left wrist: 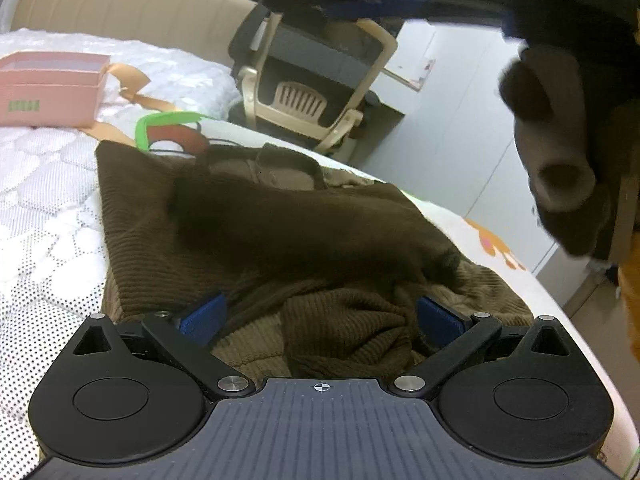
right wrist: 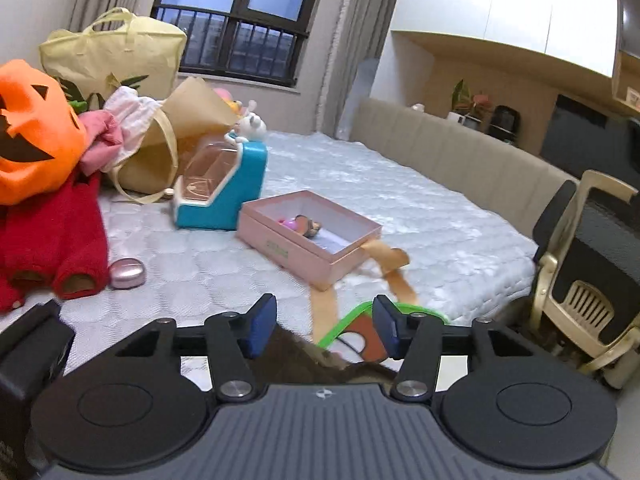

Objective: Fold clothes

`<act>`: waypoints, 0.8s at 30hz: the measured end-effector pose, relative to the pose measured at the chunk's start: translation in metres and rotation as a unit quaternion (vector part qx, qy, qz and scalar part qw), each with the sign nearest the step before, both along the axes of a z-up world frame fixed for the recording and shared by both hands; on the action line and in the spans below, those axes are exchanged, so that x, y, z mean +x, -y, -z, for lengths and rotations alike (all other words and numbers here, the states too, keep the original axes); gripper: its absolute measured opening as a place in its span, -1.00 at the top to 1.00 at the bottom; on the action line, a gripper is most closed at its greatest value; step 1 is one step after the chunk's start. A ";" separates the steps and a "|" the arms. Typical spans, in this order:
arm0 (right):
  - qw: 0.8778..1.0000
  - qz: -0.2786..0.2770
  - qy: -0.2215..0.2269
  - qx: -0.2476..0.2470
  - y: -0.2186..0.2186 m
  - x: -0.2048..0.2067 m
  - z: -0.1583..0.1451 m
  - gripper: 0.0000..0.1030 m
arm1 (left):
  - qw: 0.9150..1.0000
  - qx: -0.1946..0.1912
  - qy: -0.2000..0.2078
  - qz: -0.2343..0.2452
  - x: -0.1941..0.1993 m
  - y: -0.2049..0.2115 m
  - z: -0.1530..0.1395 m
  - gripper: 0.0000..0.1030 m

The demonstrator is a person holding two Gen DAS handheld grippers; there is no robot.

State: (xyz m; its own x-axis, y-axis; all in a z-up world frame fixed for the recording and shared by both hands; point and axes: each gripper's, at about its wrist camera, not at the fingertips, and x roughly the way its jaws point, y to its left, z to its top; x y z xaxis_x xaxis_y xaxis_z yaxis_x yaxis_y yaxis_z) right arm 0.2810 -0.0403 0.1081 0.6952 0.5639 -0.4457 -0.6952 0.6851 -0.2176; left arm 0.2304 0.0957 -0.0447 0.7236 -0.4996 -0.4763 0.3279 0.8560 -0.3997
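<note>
1. One brown knitted sweater (left wrist: 256, 224) lies on the near part of a white quilted bed (left wrist: 48, 208), its body spread fairly flat, the near hem bunched in folds.
2. Left gripper (left wrist: 320, 316) hovers over that bunched hem, jaws wide apart, nothing between them.
3. Right gripper (right wrist: 324, 328) is higher, jaws apart too; brown cloth shows just below it, but whether it touches I cannot tell.
4. Dark sleeve (left wrist: 560, 152) hangs at the right, apparently lifted off the bed.
5. Farther off sit a pink box (right wrist: 308, 236) and a red garment (right wrist: 52, 240).
6. Folding looks barely begun: sleeves and hem remain to be brought in.
</note>
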 end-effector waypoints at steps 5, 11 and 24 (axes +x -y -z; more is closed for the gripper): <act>0.998 0.049 -0.016 0.042 0.059 -0.005 -0.001 -0.27 | 1.000 -0.013 0.005 -0.014 -0.001 -0.005 -0.001 -1.00; 0.990 0.115 -0.057 0.064 0.135 -0.014 0.046 -0.34 | 0.993 -0.072 -0.021 -0.095 0.010 -0.027 -0.017 -1.00; 0.981 0.130 -0.084 0.117 0.172 -0.023 0.111 -0.34 | 0.982 0.092 -0.033 -0.160 0.079 0.014 -0.029 0.20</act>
